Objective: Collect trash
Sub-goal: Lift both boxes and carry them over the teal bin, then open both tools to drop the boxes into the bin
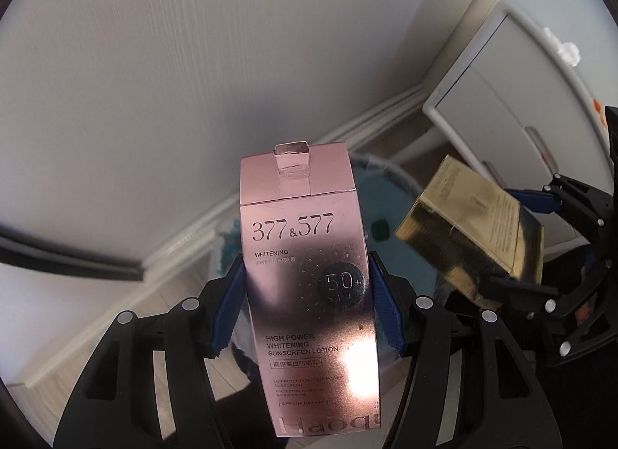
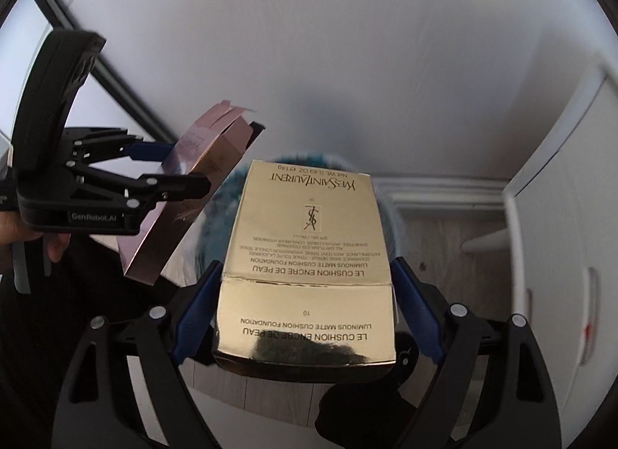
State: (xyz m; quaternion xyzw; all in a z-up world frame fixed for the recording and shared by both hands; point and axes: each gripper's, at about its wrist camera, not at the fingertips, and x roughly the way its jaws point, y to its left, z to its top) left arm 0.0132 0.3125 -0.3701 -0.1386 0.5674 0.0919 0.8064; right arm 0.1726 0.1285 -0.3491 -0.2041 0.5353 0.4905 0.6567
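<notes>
A: Room first; we see a plain white wall [image 1: 162, 63] filling most of both views, a white baseboard [image 1: 185, 240] along its foot, pale wood-look floor [image 1: 61, 337] below; a dark strip [image 1: 77, 260] crosses the wall on the far side from the cabinet.

B: Landmark is the bin [image 1: 386, 194]; round, clear liner, bluish inside, standing on the floor against the baseboard; a white cabinet [image 1: 513, 109] stands just beside it, door front facing us.

A: Left gripper [image 1: 305, 302]; we log its blue pads pinching the pink sunscreen box [image 1: 305, 275] on both side faces; box upright, top flap torn, held above the near rim of the bin.

B: Right gripper [image 2: 305, 306]; pads clamped on the gold foundation box [image 2: 309, 256], print upside down to the camera; it also hangs over the bin [image 2: 231, 186], which is mostly hidden behind it.

A: From the right wrist we see the left gripper [image 2: 185, 167] with the pink sunscreen box [image 2: 181, 198] tilted, near the gold one but apart.

B: From the left wrist the gold foundation box [image 1: 475, 225] sits on the bin's cabinet side, right gripper [image 1: 513, 232] behind it; whether either box is past the rim, we can't tell.
</notes>
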